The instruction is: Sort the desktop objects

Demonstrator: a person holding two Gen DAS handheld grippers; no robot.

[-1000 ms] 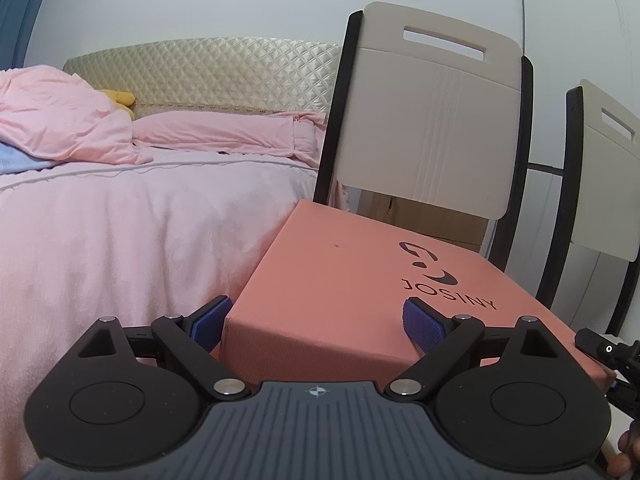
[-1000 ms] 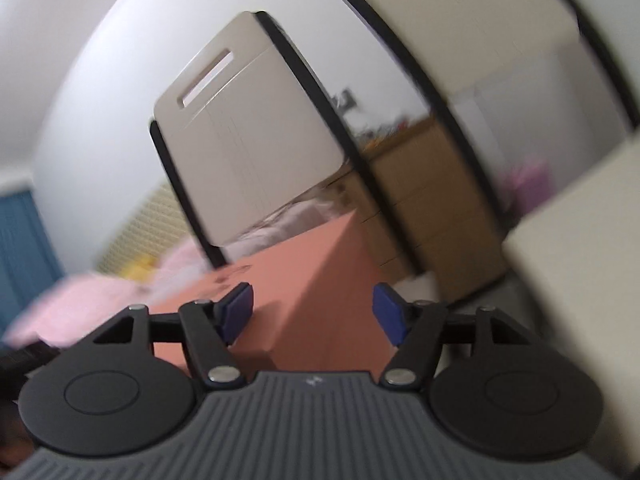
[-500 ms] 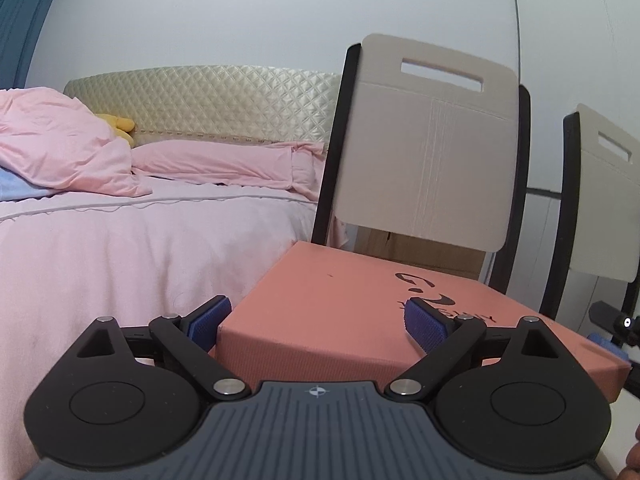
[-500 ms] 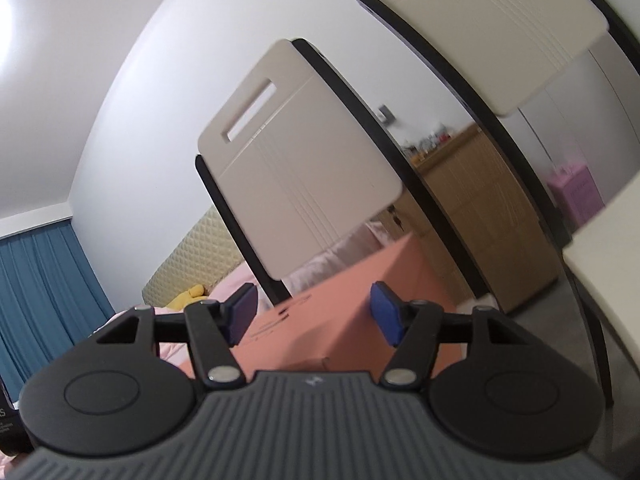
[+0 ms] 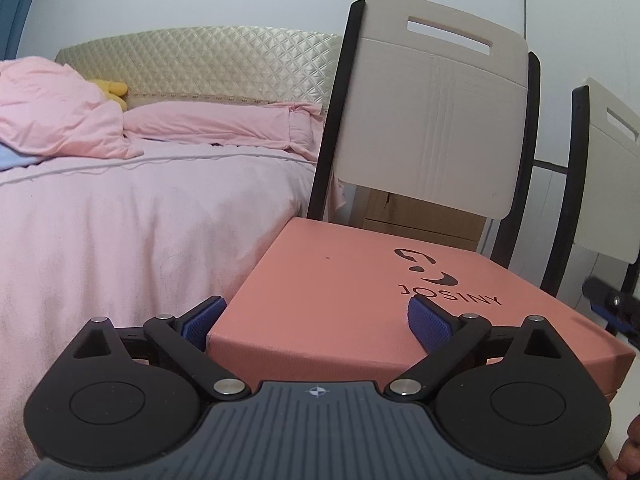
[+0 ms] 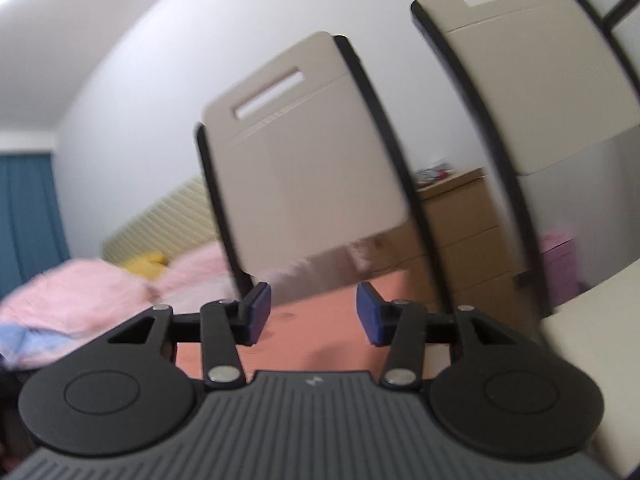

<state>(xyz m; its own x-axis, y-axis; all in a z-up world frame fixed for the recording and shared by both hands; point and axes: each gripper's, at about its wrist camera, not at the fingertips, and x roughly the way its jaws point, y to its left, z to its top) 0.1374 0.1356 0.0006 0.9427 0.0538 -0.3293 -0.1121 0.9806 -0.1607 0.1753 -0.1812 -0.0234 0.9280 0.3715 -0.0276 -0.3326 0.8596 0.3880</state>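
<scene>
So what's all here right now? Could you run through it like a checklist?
Surface: white table edge, far right.
Job's things: salmon-pink box printed JOSINY.
Clutter: nothing seen.
Grippers: left gripper jaws wide apart around the box's near corner; contact unclear. Right gripper jaws apart over the box, holding nothing.
Cables: nothing seen.
Surroundings: pink bed, two chairs, wooden drawers, blue curtain.

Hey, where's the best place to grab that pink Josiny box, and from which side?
Probably the near left corner of the pink box, approached from the front. The left tool already straddles that corner, fingers spread wide. The flat lid is too broad to span, so pinching an edge or sharing the load between both tools seems safer.
</scene>
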